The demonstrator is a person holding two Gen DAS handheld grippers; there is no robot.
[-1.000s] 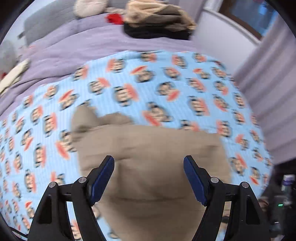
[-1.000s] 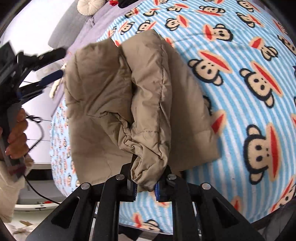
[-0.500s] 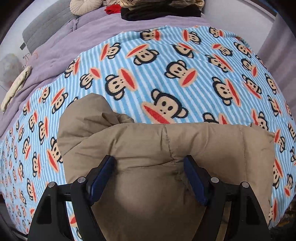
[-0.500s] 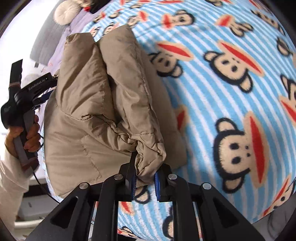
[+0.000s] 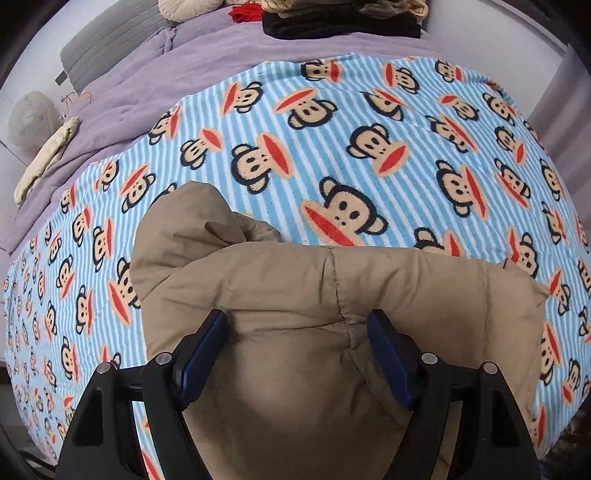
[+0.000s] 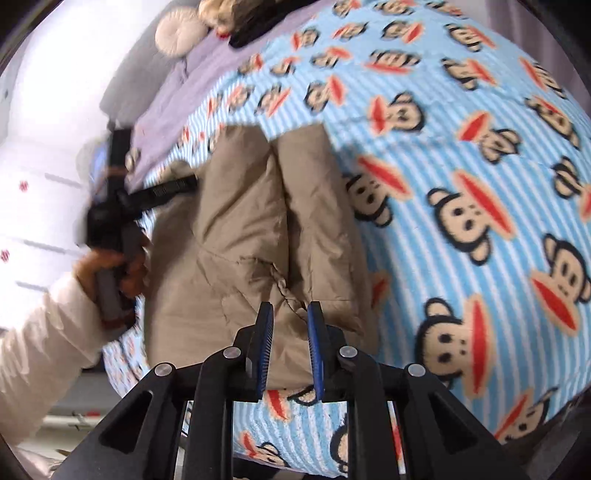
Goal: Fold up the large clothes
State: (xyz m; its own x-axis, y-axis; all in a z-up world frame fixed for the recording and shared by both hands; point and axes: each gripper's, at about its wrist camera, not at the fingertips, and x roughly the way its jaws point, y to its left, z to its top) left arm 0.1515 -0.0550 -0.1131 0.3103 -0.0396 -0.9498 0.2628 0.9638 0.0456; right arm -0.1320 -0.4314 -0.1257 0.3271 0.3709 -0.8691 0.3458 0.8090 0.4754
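Observation:
A tan padded jacket (image 5: 295,288) lies folded on the monkey-print blue striped blanket (image 5: 369,122). My left gripper (image 5: 297,328) is open, its blue pads (image 5: 201,350) spread just above the jacket's near part. In the right wrist view the jacket (image 6: 258,221) lies in a long bundle. My right gripper (image 6: 290,325) is open a little, its pads (image 6: 264,332) on either side of the jacket's near edge, not pinching it. The left gripper (image 6: 155,192) also shows there, held by a hand at the jacket's left side.
A purple bedspread (image 5: 177,70) lies beyond the blanket. A pile of dark and tan clothes (image 5: 343,18) and a round cushion (image 5: 184,7) sit at the far end. A cream cloth (image 5: 48,155) lies at the left. The bed's edge is near in the right wrist view.
My right gripper has let go of the jacket's edge and the fold now lies on the bed. My left gripper has come down close over the jacket, still open.

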